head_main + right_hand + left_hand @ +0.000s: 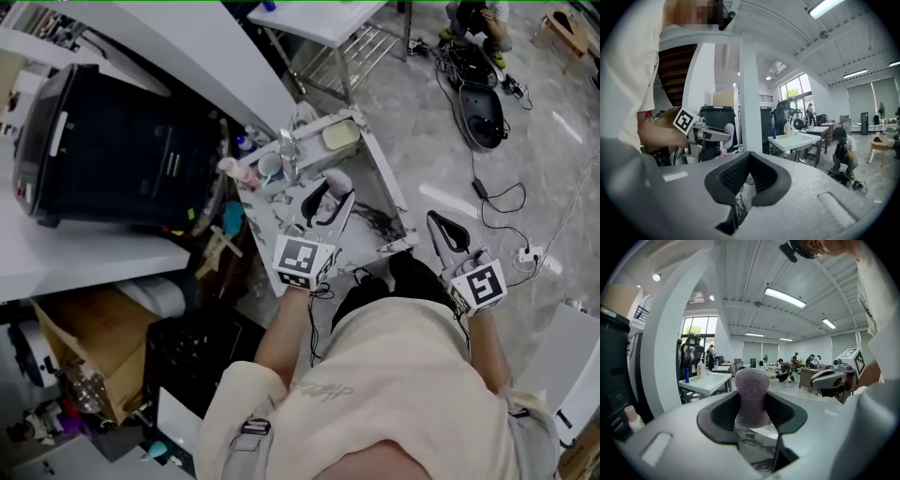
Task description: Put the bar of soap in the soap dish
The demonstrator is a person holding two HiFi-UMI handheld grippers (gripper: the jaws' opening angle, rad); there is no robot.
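A pale lilac bar of soap (338, 180) stands on end between the jaws of my left gripper (328, 192), which is shut on it above the small marble-topped stand (389, 202). In the left gripper view the soap (751, 394) rises upright from the black pads (723, 413). A pale rectangular soap dish (340, 136) sits at the stand's far corner, beyond the soap. My right gripper (439, 225) hangs off the stand's right edge over the floor, its jaws together with nothing in them (746, 180).
A cup (269, 165), a chrome tap (288, 150) and a pink bottle (228, 168) crowd the stand's left side. A black bin (112, 150) lies on a white shelf at left. Cables (487, 202) run across the floor at right. A person (844, 150) crouches farther off.
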